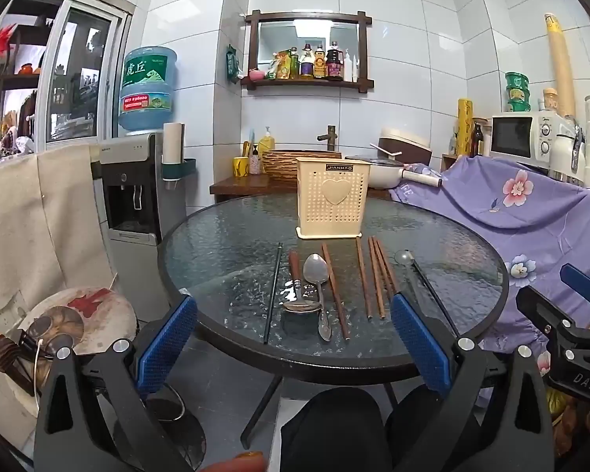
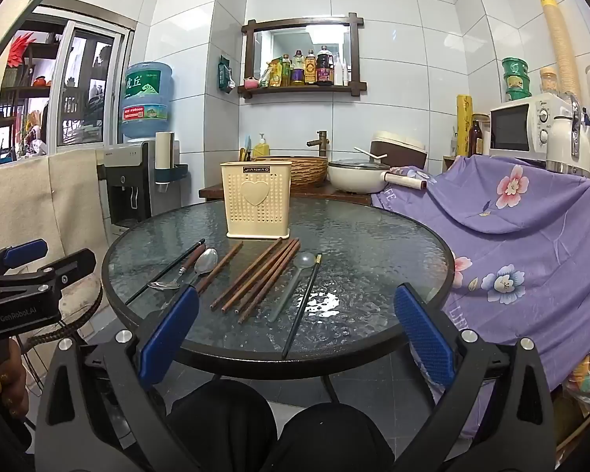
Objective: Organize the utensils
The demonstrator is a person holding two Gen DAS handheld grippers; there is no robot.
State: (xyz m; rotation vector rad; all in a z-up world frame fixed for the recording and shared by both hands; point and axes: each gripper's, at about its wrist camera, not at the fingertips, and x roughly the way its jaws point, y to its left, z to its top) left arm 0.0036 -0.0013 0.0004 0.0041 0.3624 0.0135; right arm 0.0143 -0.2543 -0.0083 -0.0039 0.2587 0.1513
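Left wrist view: left gripper (image 1: 295, 334) jaws spread fully wide, nothing between the blue pads, hovering off the near rim of the round textured-glass table with black rim (image 1: 200, 236). Right gripper (image 2: 295, 330) likewise wide open and empty, also short of the table's near rim.

Cream perforated plastic utensil holder with a heart (image 1: 331, 196) stands upright past the table's centre. Utensils lie in a row in front of the holder: black chopstick (image 1: 272, 295) leftmost, wooden-handled spoon (image 1: 297, 287), steel spoon (image 1: 318, 287) crossing it, five brown wooden chopsticks (image 1: 375, 275), clear plastic spoon (image 2: 291, 287), second black chopstick (image 2: 301, 306) overhanging the near rim.

Bare glass right of the holder and along the table's right edge; purple floral cloth (image 2: 531, 236) crowds that side.

Clear spoon hard to make out against the glass. Left pad hides the steel spoon's handle end in the right wrist view. Dark-clothed knees (image 2: 275, 424) sit below the near rim.
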